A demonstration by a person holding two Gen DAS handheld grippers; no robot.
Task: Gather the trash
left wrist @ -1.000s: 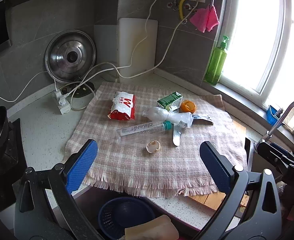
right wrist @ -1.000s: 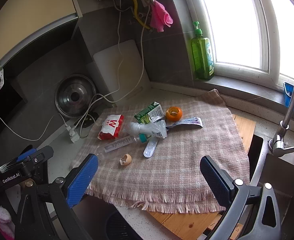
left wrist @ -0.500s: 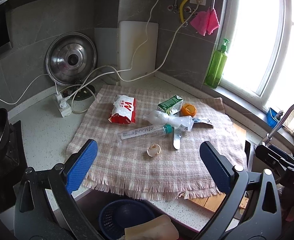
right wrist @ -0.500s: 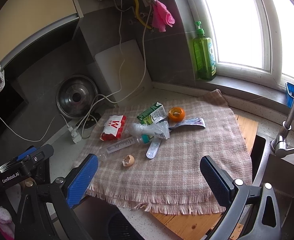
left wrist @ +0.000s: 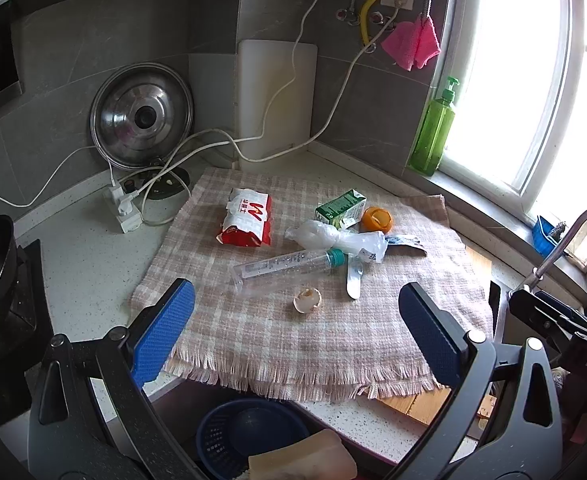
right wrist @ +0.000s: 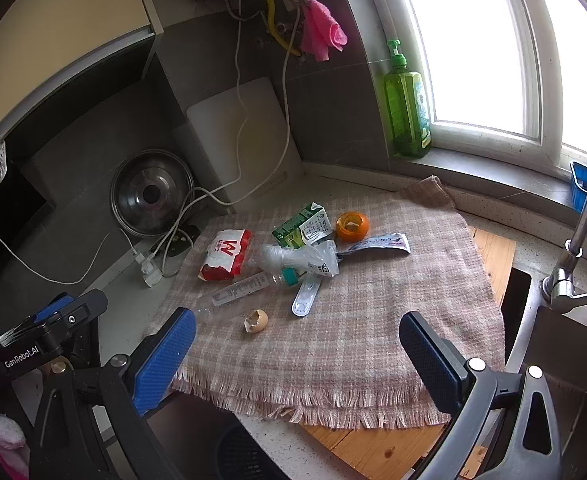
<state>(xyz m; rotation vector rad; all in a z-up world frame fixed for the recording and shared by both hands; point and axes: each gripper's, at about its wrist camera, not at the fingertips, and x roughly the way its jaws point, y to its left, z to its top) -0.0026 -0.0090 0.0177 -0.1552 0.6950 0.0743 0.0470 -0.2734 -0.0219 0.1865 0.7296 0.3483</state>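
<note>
The trash lies in a loose cluster on a checked cloth (left wrist: pixel 333 344) on the counter (left wrist: pixel 81 256). Nearest the grippers is an eggshell (left wrist: pixel 307 300), alone on the cloth. Just behind it a clear bottle (left wrist: pixel 285 266) with a teal cap lies on its side, its cap end touching a crumpled plastic bag (left wrist: pixel 335 240). A white strip (left wrist: pixel 353 282) pokes out from under the bag toward the near edge. Left of the bag sits a red and white wrapper (left wrist: pixel 247 222); behind the bag, a green carton (left wrist: pixel 339 208) on its side with an orange peel (left wrist: pixel 377 220) just beside it. A flat printed sachet (right wrist: pixel 377 243) lies right of the bag.

The left gripper (left wrist: pixel 293 330) hovers over the cloth's near edge, jaws wide and empty, blue pads (left wrist: pixel 161 334) facing in. The right gripper (right wrist: pixel 297 350) hangs likewise, wide apart and holding nothing, at the cloth's fringe.

Below the counter edge sits a blue basket (left wrist: pixel 249 432). Against the wall lean a steel lid (left wrist: pixel 143 120) and a white board (left wrist: pixel 277 96), with white cables and a power strip (left wrist: pixel 123 208) by them. A green soap bottle (left wrist: pixel 433 132) stands on the sill, a pink rag (left wrist: pixel 411 44) hangs above, and a tap (right wrist: pixel 585 216) rises over the sink at right
</note>
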